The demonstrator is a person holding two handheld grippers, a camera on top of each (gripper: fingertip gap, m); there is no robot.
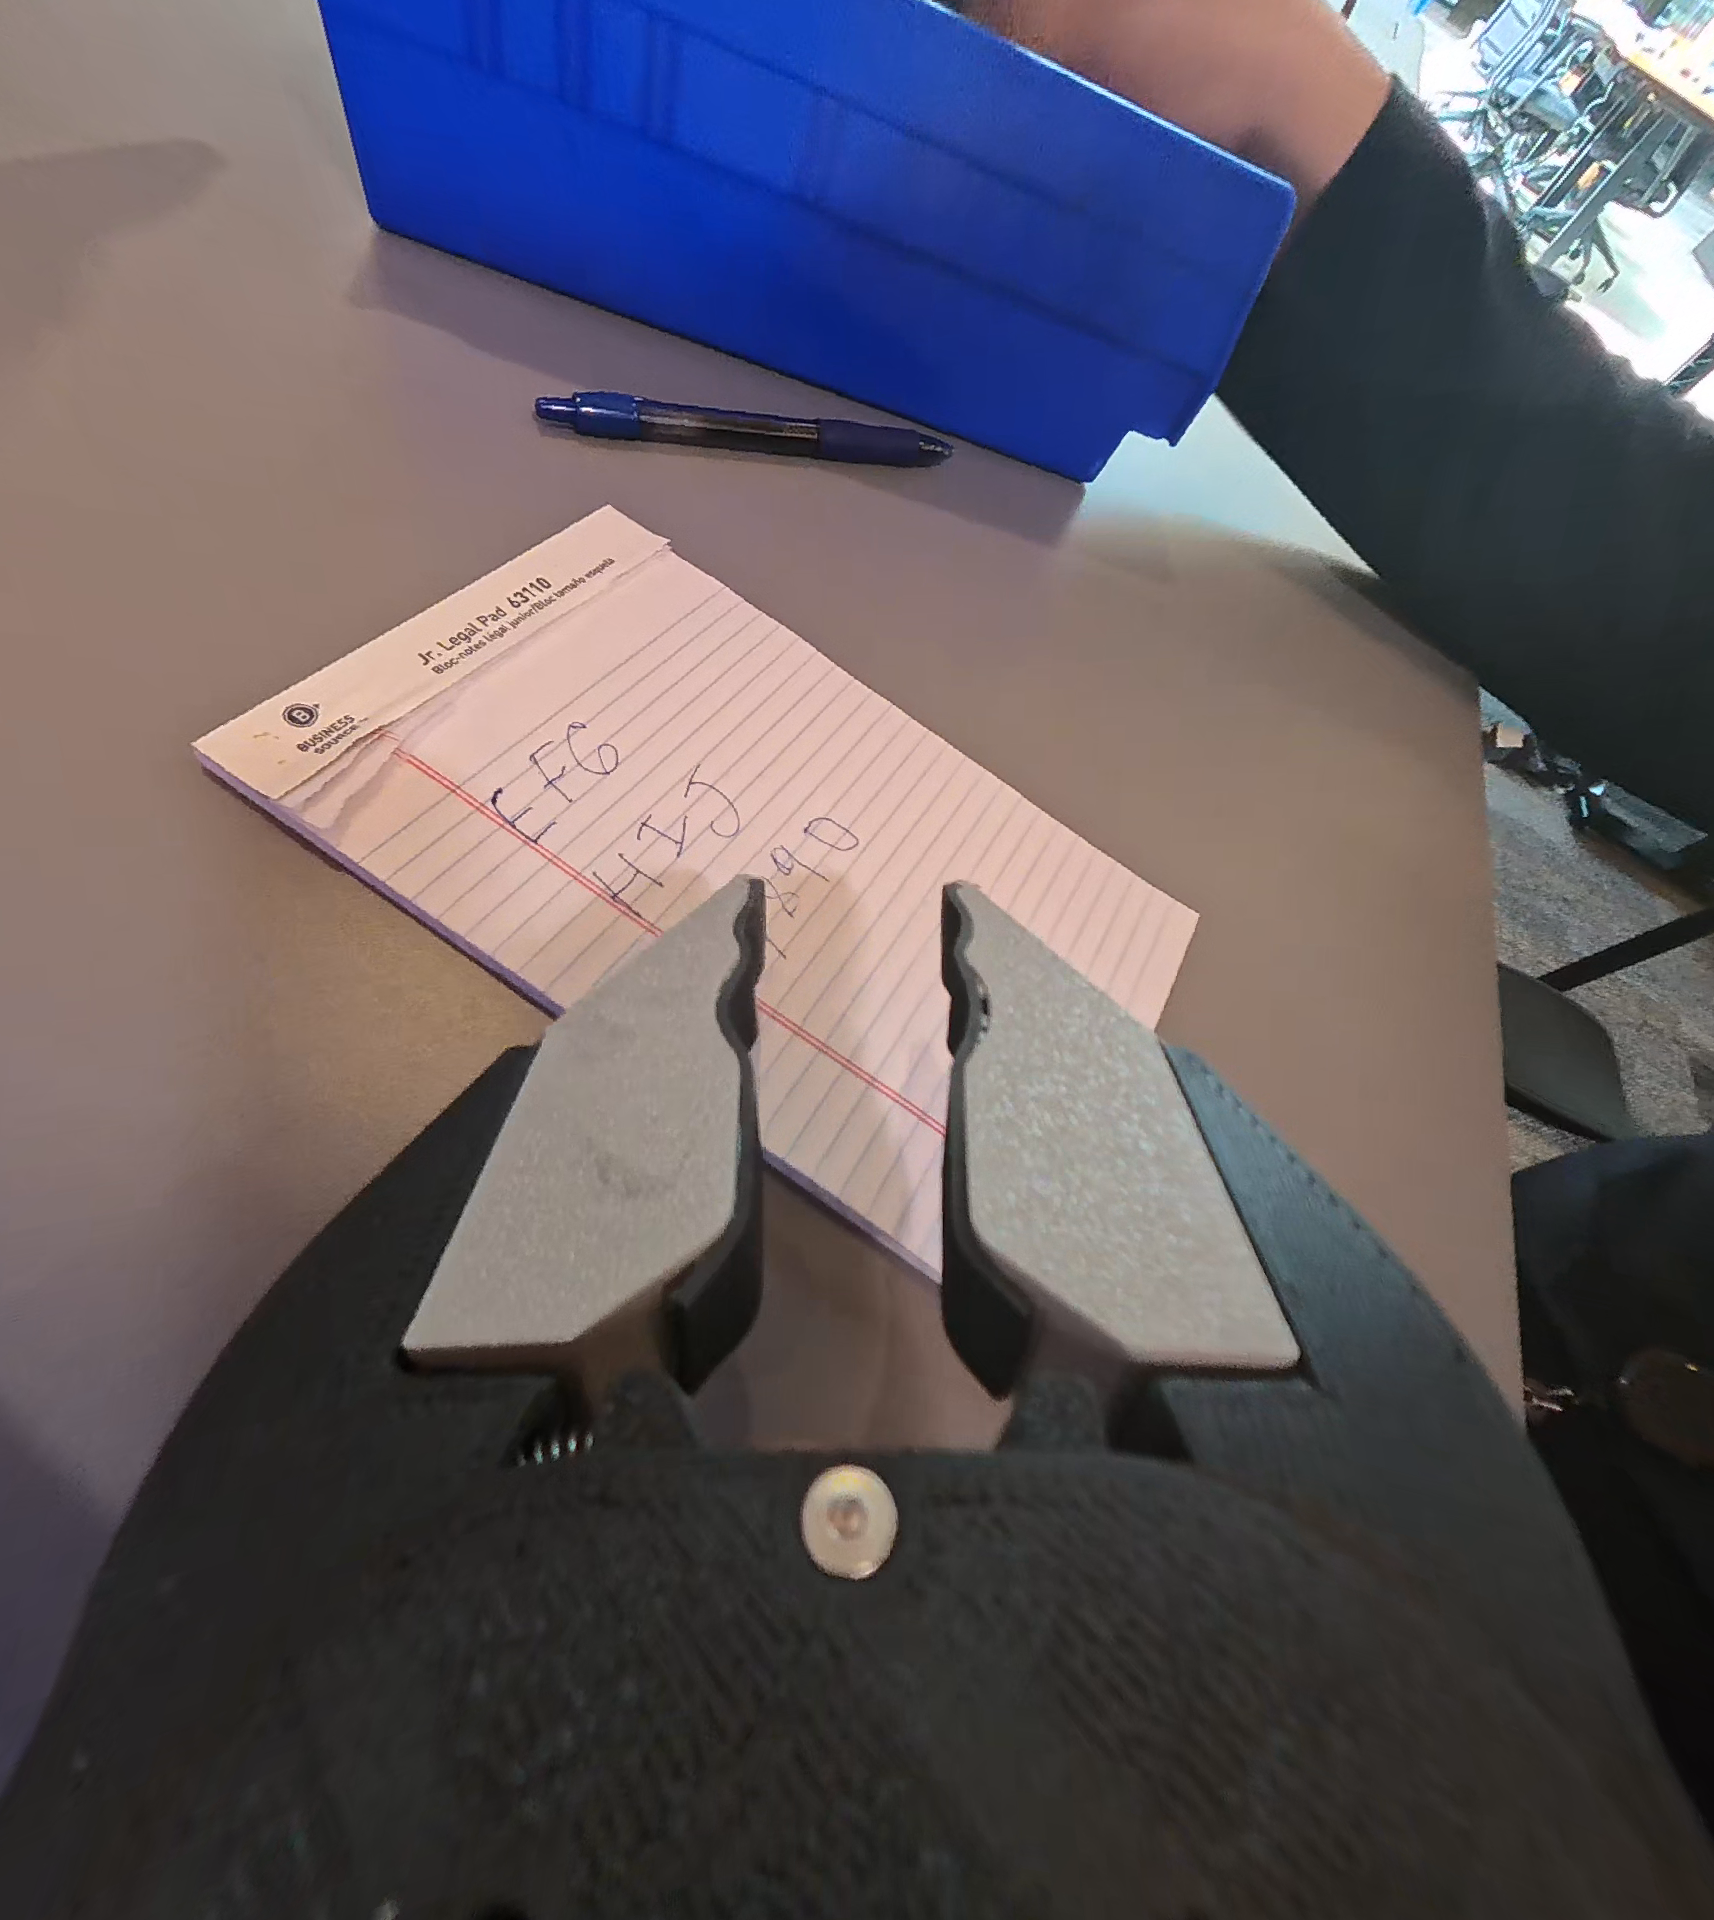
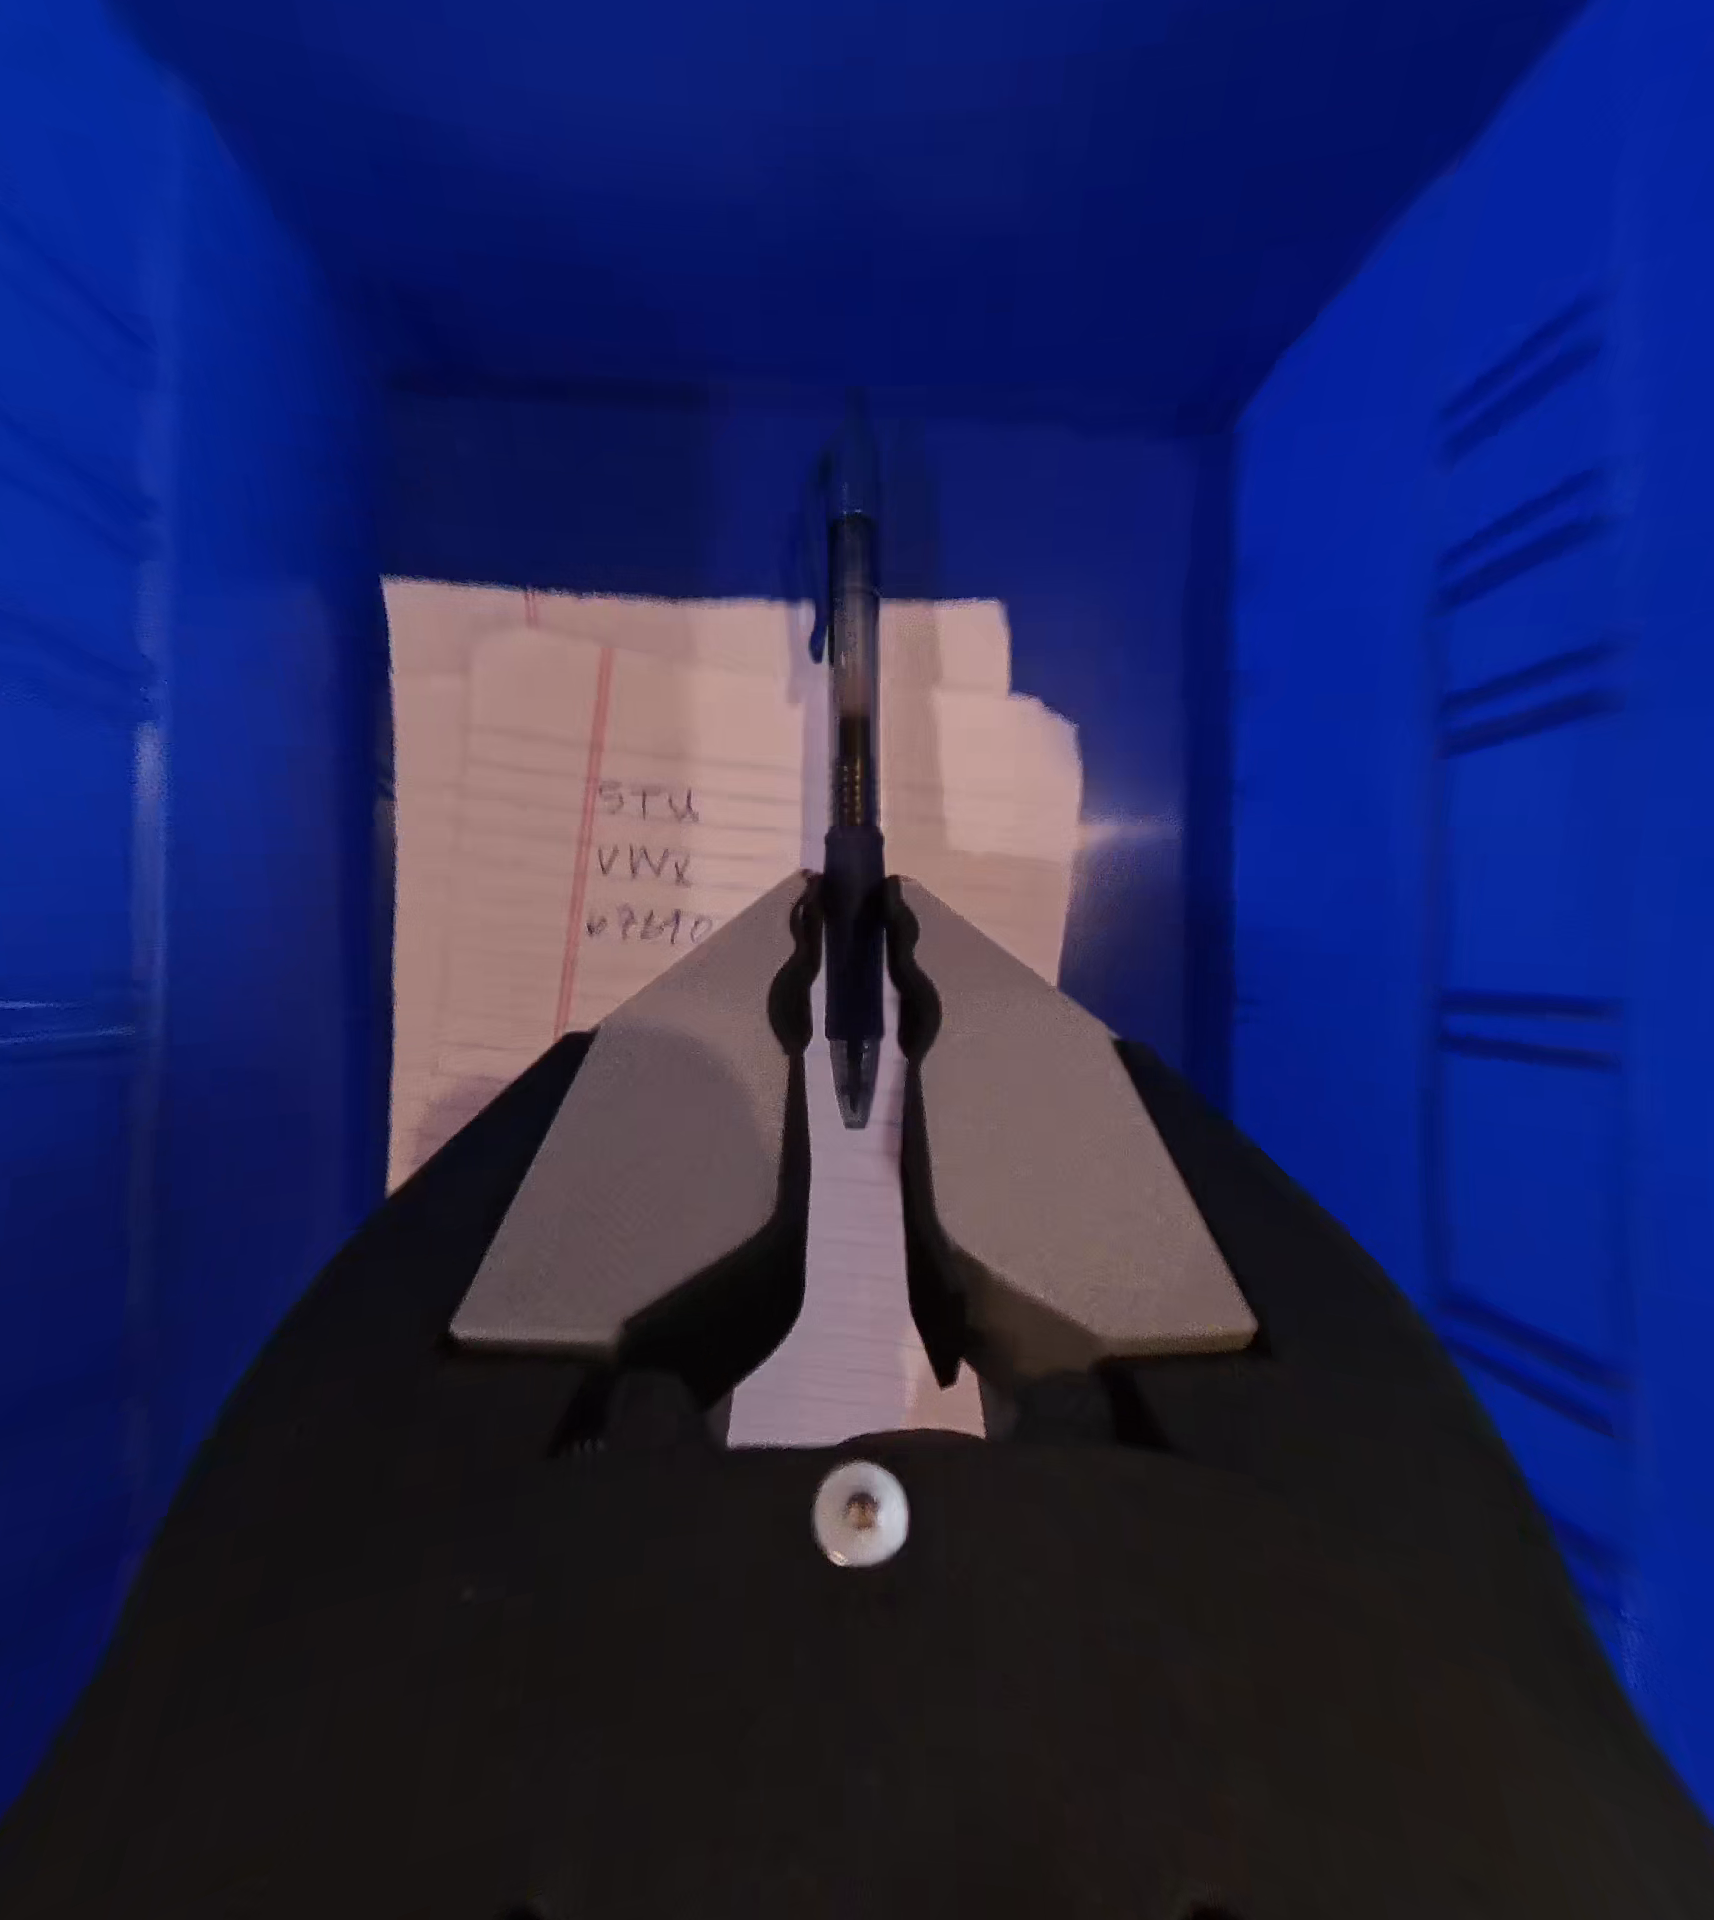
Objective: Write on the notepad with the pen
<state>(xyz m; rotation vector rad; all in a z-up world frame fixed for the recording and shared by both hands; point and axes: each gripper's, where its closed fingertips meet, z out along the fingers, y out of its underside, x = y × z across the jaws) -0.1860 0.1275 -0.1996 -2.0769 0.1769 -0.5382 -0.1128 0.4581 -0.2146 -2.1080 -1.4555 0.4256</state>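
A white lined notepad (image 1: pixel 936 852) with handwriting lies askew on the grey table (image 1: pixel 157 520). A blue pen (image 1: pixel 739 426) lies on the table just beyond it, in front of a blue bin (image 1: pixel 832 208). My left gripper (image 1: pixel 853 914) is open and empty, hovering over the pad's near half. In the right wrist view my right gripper (image 2: pixel 853 894) is inside the blue bin (image 2: pixel 1559 727), shut on the rubber grip of a second blue pen (image 2: pixel 853 727). That pen's tip points back toward the camera.
Loose lined sheets (image 2: pixel 500 831) with writing lie on the bin floor under the held pen. A person's dark-sleeved arm (image 1: pixel 1507 416) reaches into the bin from the right. The table edge runs along the right, with a floor and chairs beyond.
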